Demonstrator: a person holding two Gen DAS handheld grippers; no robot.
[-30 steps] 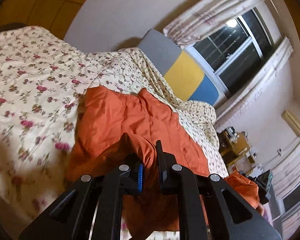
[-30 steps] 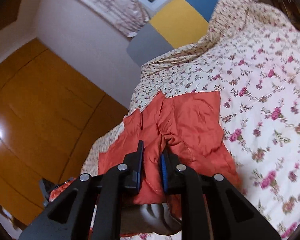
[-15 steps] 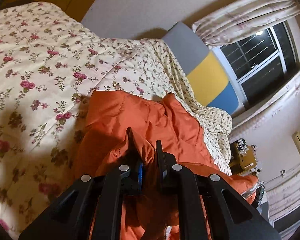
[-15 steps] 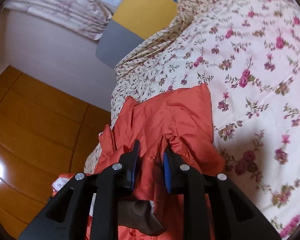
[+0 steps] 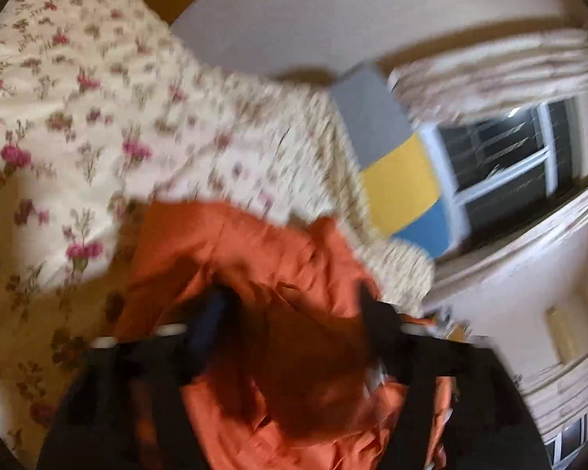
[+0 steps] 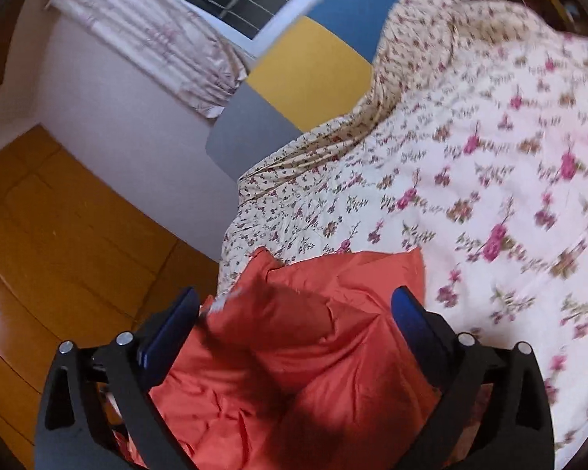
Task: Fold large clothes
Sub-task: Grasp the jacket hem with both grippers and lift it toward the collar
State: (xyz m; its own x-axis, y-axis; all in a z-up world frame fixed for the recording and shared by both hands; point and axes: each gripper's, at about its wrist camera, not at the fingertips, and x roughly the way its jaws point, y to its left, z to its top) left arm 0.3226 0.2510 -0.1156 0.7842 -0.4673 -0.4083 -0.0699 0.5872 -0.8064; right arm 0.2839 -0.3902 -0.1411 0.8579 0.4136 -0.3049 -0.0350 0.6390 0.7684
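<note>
An orange garment (image 5: 254, 258) lies crumpled on the floral bedspread (image 5: 58, 125), at the near edge of the bed. In the blurred left wrist view my left gripper (image 5: 290, 305) has its jaws opening wide, and a loose fold of the orange cloth sits between the pads without being pinched. In the right wrist view the same orange garment (image 6: 333, 337) bulges up between the spread blue pads of my right gripper (image 6: 294, 309), whose jaws are also opening. The pads stand apart from the cloth on both sides.
A headboard of grey, yellow and blue panels (image 6: 302, 74) stands at the far end of the bed (image 6: 509, 180). A dark window with curtains (image 5: 505, 156) lies beyond it. Wooden wardrobe doors (image 6: 58, 235) flank the bed's side.
Both grippers were shut on folds of the orange garment and have sprung open, letting the cloth go. Both hands moved down toward the bed, and the left one rolled.
</note>
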